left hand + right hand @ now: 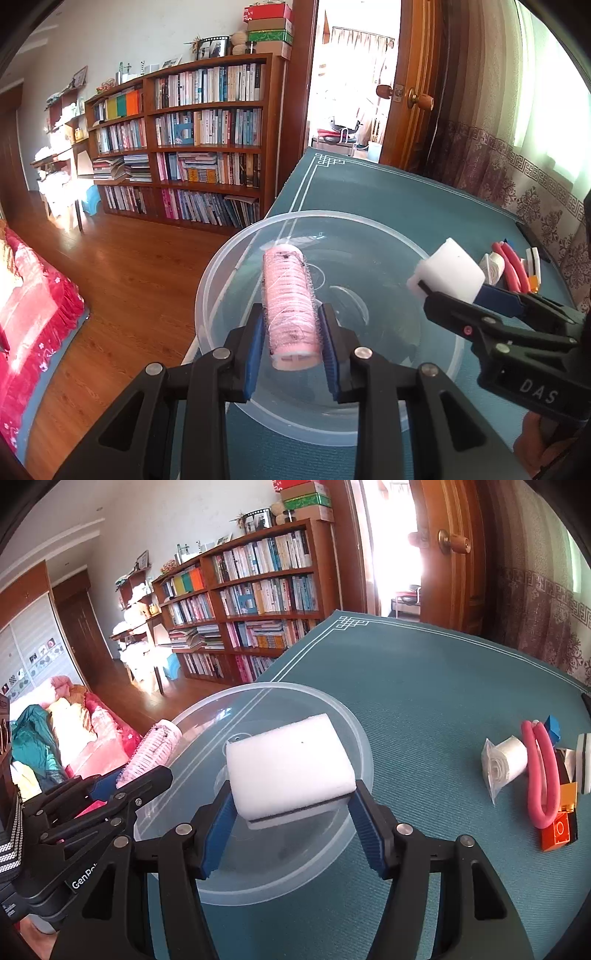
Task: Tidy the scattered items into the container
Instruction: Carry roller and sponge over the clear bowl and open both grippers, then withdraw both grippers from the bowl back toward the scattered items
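Status: both loads are over the clear plastic bowl point(221, 280), neither released. My left gripper point(291, 343) is clamped on the pink hair roller point(290, 306), pads pressing its two long sides; the roller's long axis runs straight ahead along the fingers, its far end out over the bowl's middle. My right gripper point(291, 812) is closed on the white sponge block point(290, 766), held at its near end, the block projecting forward over the bowl's floor. From the left wrist view the sponge point(448, 269) sits near the bowl's right rim, so the roller looks the more central of the two; my judgement is that either could drop in from here, with the left the safer release. The bowl appears to hold nothing else. It stands on the teal worktop point(424, 686) near that worktop's left edge, floor below, so a roller landing on its side could roll; lowering before opening seems wise. Still to collect, to the right of the bowl and well apart from it: a wrapped white roll point(504, 762), a bent pink foam curler point(541, 771), and small blocks, one orange-red point(557, 829), one blue point(553, 729). The right hand is nearer that pile.
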